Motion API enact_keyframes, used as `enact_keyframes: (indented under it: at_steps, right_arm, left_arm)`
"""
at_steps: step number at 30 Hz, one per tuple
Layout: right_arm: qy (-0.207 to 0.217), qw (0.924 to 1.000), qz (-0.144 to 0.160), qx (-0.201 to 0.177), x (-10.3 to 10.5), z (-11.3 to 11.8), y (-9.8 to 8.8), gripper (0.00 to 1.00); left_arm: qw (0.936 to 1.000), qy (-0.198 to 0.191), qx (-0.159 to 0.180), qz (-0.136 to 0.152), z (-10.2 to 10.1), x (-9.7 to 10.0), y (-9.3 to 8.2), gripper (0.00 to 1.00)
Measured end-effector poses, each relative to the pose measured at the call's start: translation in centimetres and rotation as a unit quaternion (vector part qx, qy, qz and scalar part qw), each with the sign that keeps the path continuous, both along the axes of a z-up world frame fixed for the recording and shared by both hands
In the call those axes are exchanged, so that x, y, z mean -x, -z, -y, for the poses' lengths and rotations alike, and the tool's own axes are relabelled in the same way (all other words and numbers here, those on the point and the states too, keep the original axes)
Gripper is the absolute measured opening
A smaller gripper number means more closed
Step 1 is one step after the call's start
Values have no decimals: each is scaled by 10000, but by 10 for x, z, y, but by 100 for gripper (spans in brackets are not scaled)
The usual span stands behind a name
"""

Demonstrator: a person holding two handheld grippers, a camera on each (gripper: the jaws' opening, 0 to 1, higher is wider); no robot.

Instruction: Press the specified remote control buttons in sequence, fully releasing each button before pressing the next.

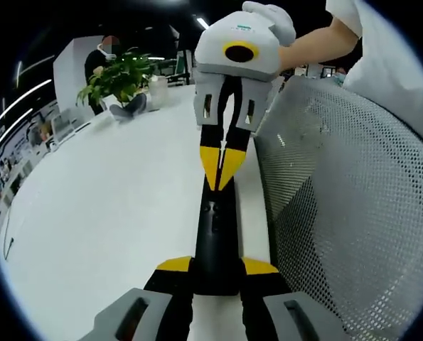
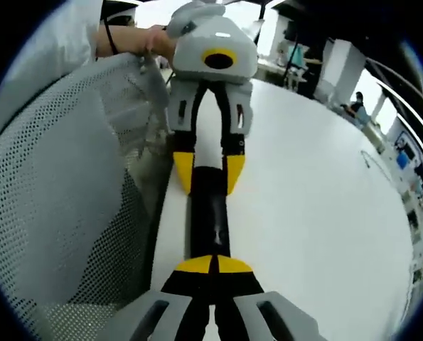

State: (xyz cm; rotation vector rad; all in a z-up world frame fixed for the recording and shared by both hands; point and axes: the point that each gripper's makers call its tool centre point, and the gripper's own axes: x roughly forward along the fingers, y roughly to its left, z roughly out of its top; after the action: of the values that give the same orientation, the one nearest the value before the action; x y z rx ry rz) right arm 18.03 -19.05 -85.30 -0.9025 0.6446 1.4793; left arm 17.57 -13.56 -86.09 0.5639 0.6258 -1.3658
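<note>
Remote (image 1: pixel 216 234) clamped at one end by left gripper (image 1: pixel 217 268), right gripper (image 1: pixel 222 174) pinched shut, tips on buttons: press straight down, lift fully clear before next.

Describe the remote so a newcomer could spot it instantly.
Start at the big white table, along its edge beside the grey mesh chair back. There the remote lies between two yellow-tipped grippers: a long, slim black bar, the one dark object on the white top.

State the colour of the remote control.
Black. The remote control shows best in the left gripper view, held between yellow jaw tips.
</note>
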Motion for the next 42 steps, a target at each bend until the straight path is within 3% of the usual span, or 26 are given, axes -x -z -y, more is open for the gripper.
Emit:
enact_keyframes:
  at_steps: [3, 7, 10, 13, 18, 22, 24, 28, 31, 34, 37, 40, 42]
  right_arm:
    - [35, 9999, 7, 100, 1, 0, 1, 0]
    - [-464, 9968, 197, 623, 3, 0, 3, 0]
    - [-437, 9948, -111, 917, 3, 0, 4, 0]
    - [-38, 9927, -336, 1161, 1, -1, 5, 0]
    - [-310, 9852, -142, 1683, 0, -1, 8, 0]
    - [-587, 9814, 13, 1829, 0, 0, 9, 0]
    - [-660, 9815, 3, 1795, 0, 1, 8, 0]
    - [-566, 9853, -338, 1574, -2, 1, 7, 0]
    - [-782, 9861, -392, 1409, 1, 2, 6, 0]
    - [-207, 9939, -544, 934, 0, 1, 5, 0]
    - [324, 9971, -537, 440, 0, 1, 4, 0]
    - [831, 9953, -471, 129, 0, 1, 2, 0]
    - [1305, 9893, -605, -234, -3, -1, 2, 0]
  left_arm:
    - [10000, -38, -4, 5, 0, 0, 0, 24]
    - [9999, -133, -61, 64, 1, 2, 0, 24]
    - [9996, -250, -56, 79, 1, 6, 1, 24]
    - [9997, -213, -58, 74, 1, 4, 1, 24]
    - [9996, -286, 4, 50, 2, 3, 1, 24]
    - [9991, -402, -49, 86, 3, 4, 1, 24]
    - [9987, -517, -1, 7, 2, 3, 1, 24]
    - [9988, -487, 8, 7, 3, 3, 0, 24]
    - [9987, -495, 72, -8, 3, 3, 1, 24]
    - [9988, -477, 88, -25, 4, 4, 1, 24]
    - [9988, -480, 136, -19, 7, 3, 1, 24]
    - [9988, -478, 127, -44, 7, 3, 2, 24]
    - [9988, -449, 182, -53, 6, 3, 2, 24]
